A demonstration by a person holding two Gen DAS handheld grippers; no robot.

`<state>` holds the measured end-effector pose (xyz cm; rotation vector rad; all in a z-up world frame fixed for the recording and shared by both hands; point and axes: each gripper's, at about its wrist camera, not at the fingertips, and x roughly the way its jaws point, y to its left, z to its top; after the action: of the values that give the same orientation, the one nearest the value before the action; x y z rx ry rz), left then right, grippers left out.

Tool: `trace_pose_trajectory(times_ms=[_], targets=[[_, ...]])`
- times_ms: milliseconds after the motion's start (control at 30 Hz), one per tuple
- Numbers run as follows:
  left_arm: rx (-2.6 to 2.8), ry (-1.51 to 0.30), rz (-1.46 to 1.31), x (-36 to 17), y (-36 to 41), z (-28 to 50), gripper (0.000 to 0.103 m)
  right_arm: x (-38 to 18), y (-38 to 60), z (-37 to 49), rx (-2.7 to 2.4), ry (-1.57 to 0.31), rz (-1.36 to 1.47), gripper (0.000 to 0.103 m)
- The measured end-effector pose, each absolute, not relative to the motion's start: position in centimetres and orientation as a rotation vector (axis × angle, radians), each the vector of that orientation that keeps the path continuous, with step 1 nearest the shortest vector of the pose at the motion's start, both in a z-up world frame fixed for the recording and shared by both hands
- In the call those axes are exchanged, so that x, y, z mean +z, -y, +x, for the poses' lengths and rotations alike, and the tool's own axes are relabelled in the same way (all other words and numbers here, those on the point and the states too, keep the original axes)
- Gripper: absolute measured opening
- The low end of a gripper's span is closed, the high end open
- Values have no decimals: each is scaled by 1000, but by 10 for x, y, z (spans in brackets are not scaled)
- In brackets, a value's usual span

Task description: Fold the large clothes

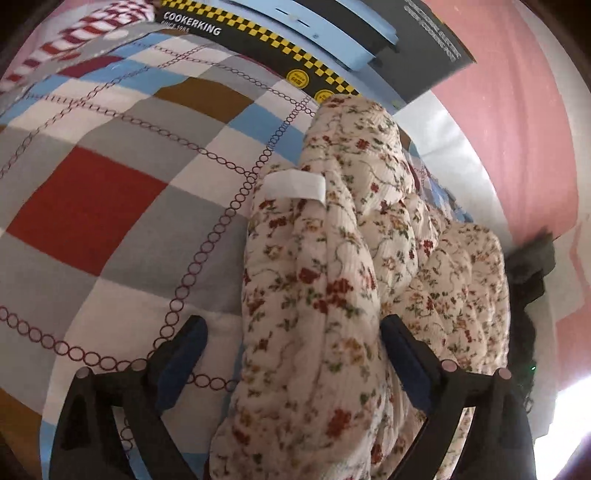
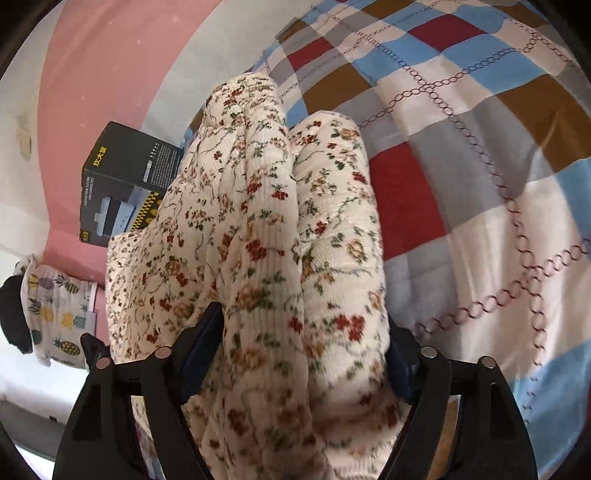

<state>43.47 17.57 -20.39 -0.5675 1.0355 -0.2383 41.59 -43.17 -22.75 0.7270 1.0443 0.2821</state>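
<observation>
A cream quilted garment with small red and green flowers (image 1: 332, 266) lies bunched in thick folds on a checked bedspread (image 1: 110, 184); a white label (image 1: 295, 186) shows on its upper fold. My left gripper (image 1: 291, 343) is open, its jaws wide, with a thick fold of the garment lying between them. In the right wrist view the same garment (image 2: 258, 221) rises in two ridges, and my right gripper (image 2: 303, 339) is also open with the bulky fabric filling the gap between its jaws.
A black COOKERKING box (image 1: 314, 44) stands at the bed's far edge, and also shows in the right wrist view (image 2: 125, 177). A pineapple-print cloth (image 2: 55, 310) and a dark item (image 2: 13, 314) hang at the left. Pink and white wall (image 2: 110, 55) runs behind. A red-striped cloth (image 1: 74, 33) lies far left.
</observation>
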Motion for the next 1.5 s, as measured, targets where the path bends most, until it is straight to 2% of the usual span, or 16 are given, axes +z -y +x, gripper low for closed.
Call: trace_pose_trajectory(times_ms=[33,67,133,167,267,333,500,667,900,1033,1100,1233,1267,1400,1500], targets=[[-233,-1042,-553,-202,-173,436,90,-226,429,417,281,-1042,716,61],[-242,-1048,-545,-199,-169,437,71,-223,426,417,274,-1041,701,58],[-236,-1057,-507,-190,-159,437,60,-217,423,415,266,-1042,685,45],[-219,-1060,-466,-183,-152,437,51,-213,423,413,259,-1044,680,43],[-170,-1061,-420,-158,-145,434,37,-192,422,405,241,-1030,675,37],[-174,-1027,-436,-134,-147,425,34,-170,423,394,257,-997,674,35],[-204,-984,-370,-79,-150,383,32,-122,417,350,284,-978,619,35],[-261,-939,-367,-56,-160,307,32,-96,422,276,305,-949,632,35],[-305,-939,-367,-77,-157,203,32,-106,431,163,276,-955,650,35],[-308,-969,-371,-106,-155,156,33,-139,436,123,234,-1002,697,37],[-280,-1008,-362,-130,-155,144,34,-168,437,113,208,-1059,728,41],[-259,-1053,-472,-160,-173,138,48,-199,443,112,157,-1119,768,63],[-259,-1054,-483,-157,-176,139,52,-196,443,112,154,-1117,768,64],[-257,-1064,-447,-137,-182,137,54,-176,441,112,150,-1114,689,65],[-262,-1014,-432,-118,-180,135,65,-161,445,110,127,-1073,649,66]])
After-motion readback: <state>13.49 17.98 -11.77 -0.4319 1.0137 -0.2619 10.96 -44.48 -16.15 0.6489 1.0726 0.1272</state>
